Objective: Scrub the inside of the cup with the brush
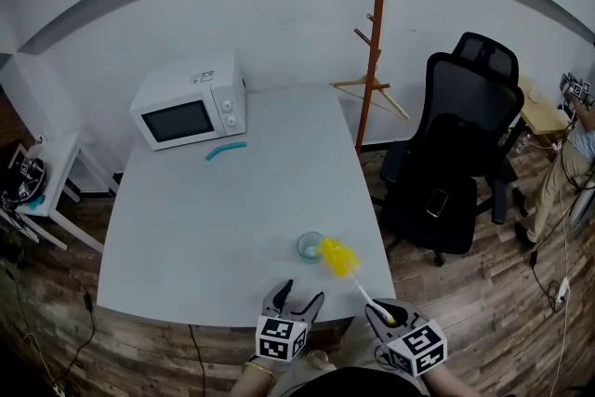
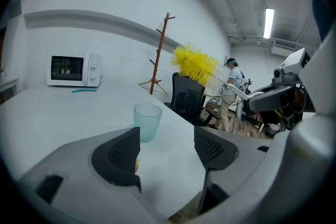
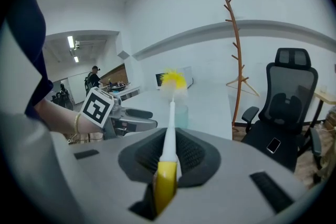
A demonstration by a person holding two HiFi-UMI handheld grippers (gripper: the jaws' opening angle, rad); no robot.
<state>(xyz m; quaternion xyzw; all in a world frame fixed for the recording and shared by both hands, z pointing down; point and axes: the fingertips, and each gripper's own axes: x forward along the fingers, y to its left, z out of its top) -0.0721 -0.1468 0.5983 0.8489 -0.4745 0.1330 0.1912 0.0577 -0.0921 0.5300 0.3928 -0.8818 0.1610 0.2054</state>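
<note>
Near the front right corner of a white table (image 1: 232, 218), a translucent green cup (image 1: 310, 246) stands upright with its mouth open; what lies at its bottom cannot be made out. The right gripper (image 1: 390, 316) clamps the white-and-yellow handle of a brush (image 1: 339, 258), whose yellow bristle head hangs just beside and above the cup's rim, outside it. The left gripper (image 1: 299, 300) hovers at the table's front edge with its jaws wide apart and nothing between them, pointing at the cup. Broad bare tabletop stretches behind the cup to a white microwave (image 1: 189, 107) at the far left corner, a small blue object (image 1: 226, 149) lying before it. Past the right edge stand a black office chair (image 1: 456, 163) and an orange coat stand (image 1: 374, 33).
</note>
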